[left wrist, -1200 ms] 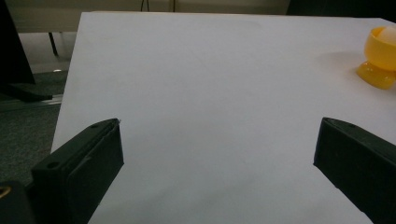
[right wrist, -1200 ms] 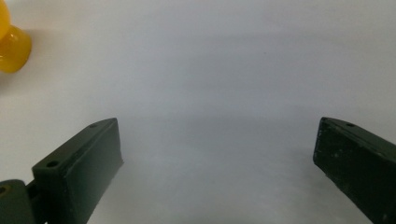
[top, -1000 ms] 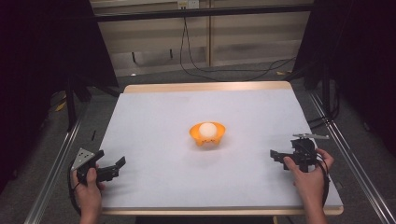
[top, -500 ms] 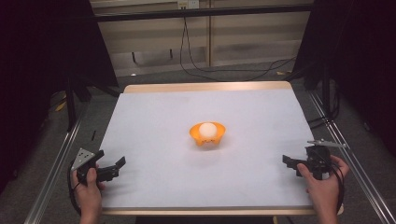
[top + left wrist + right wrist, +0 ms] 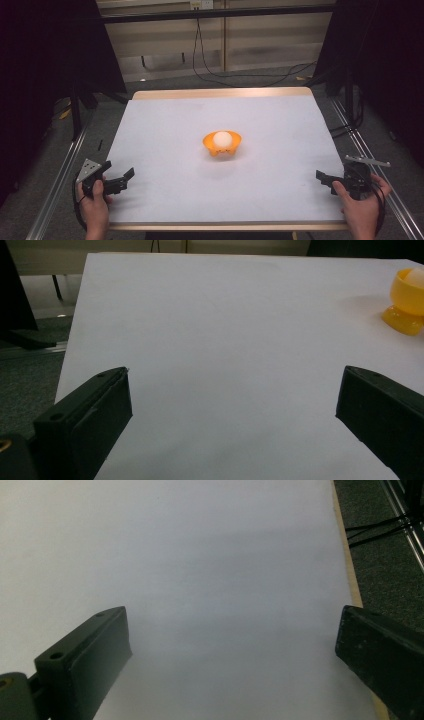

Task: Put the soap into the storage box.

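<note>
On the white surface (image 5: 165, 130) an orange cup (image 5: 222, 143) stands upright at the middle, holding a white ball (image 5: 222, 138), while left tongs (image 5: 123, 179) and right tongs (image 5: 324, 178), near the front corners, gape wide and empty.

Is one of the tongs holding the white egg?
No, the white egg sits in the orange cup mid-table, while the left tongs and right tongs are open, far from it at the near corners.
</note>
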Motion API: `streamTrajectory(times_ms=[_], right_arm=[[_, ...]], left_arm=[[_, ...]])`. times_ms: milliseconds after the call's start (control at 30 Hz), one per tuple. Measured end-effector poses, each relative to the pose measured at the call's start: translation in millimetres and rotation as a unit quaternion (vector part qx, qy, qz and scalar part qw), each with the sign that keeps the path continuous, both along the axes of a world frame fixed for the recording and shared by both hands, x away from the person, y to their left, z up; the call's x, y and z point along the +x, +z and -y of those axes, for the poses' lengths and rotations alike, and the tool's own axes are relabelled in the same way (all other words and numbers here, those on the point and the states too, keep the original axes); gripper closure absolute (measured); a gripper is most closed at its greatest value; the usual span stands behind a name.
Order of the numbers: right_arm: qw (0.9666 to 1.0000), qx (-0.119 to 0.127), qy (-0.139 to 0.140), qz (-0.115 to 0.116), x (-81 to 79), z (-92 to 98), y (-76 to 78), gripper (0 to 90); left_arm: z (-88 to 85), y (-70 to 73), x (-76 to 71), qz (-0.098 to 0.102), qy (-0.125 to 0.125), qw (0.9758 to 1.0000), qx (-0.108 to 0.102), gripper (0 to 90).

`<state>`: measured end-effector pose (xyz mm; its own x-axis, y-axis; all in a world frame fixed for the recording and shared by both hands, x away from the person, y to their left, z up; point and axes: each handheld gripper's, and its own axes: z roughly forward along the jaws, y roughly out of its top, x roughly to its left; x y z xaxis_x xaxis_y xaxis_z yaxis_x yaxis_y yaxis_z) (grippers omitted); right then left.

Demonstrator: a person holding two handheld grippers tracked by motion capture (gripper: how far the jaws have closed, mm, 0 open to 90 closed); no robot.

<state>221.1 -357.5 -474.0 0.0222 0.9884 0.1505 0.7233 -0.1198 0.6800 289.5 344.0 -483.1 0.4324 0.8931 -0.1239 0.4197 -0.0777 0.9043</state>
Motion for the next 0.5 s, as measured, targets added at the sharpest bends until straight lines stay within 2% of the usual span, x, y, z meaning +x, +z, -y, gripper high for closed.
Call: streamTrajectory(times_ms=[233, 367, 500], right_arm=[[1.0000, 0.001, -0.002, 0.009, -8.4, 6.9, -0.6, 0.6], [0.9994, 0.017, 0.014, 0.027, -13.5, 8.0, -3.3, 0.7], [0.9986, 0.022, 0.021, 0.044, -17.6, 8.3, -5.2, 1.3]], left_arm=[[-0.1, 0.0, 0.0, 0.000, 0.000, 1.0000, 0.000, 1.1], [0.0, -0.1, 0.4, -0.001, 0.000, 1.0000, -0.002, 1.1], [0.1, -0.3, 0.9, -0.002, -0.001, 1.0000, -0.007, 1.1]])
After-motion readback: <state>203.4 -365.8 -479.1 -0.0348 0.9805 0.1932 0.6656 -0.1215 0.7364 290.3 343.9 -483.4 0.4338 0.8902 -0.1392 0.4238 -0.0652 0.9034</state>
